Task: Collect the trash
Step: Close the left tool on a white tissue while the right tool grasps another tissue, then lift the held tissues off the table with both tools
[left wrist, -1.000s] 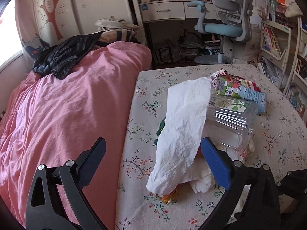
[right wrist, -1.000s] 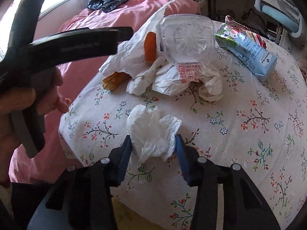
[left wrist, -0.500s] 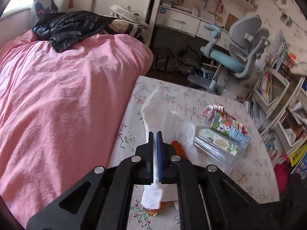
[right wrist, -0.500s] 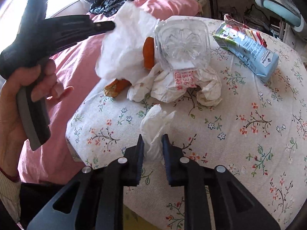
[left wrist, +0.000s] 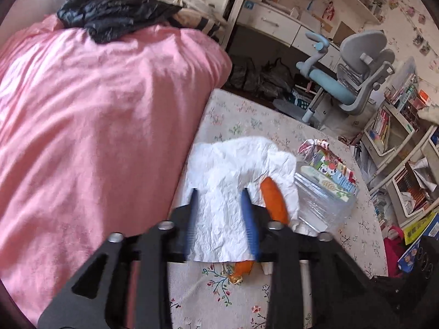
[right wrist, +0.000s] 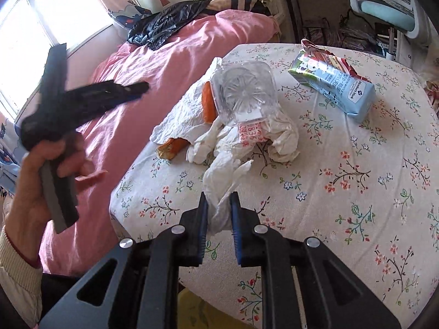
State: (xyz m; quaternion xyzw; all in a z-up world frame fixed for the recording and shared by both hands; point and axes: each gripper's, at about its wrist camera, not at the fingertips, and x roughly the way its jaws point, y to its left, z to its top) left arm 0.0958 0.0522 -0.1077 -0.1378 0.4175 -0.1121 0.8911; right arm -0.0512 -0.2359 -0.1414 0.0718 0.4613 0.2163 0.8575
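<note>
A flat white paper sheet [left wrist: 233, 164] lies on the floral table [left wrist: 247, 115], draped partly over an orange wrapper [left wrist: 273, 200]. My left gripper [left wrist: 218, 192] hovers above the sheet with its jaws opening and nothing pressed between the pads. In the right wrist view the left gripper [right wrist: 137, 90] is blurred, beside the paper sheet [right wrist: 181, 112] and over the bed. My right gripper [right wrist: 218, 196] is shut on a crumpled white tissue [right wrist: 222, 175] just above the table's near edge. A clear plastic container [right wrist: 244, 90] lies on crumpled paper [right wrist: 274, 137], and a milk carton [right wrist: 337, 85] is further back.
A pink bed [left wrist: 96, 109] borders the table on the left, with a black bag [left wrist: 109, 16] at its far end. A person's hand [right wrist: 41, 192] grips the left tool. A grey-blue desk chair [left wrist: 356, 76] and bookshelves [left wrist: 397, 137] stand beyond the table.
The left gripper shut on the white sheet and lifted it, then its jaws parted and the sheet dropped flat on the table. The right gripper shut on the crumpled tissue and rose slightly.
</note>
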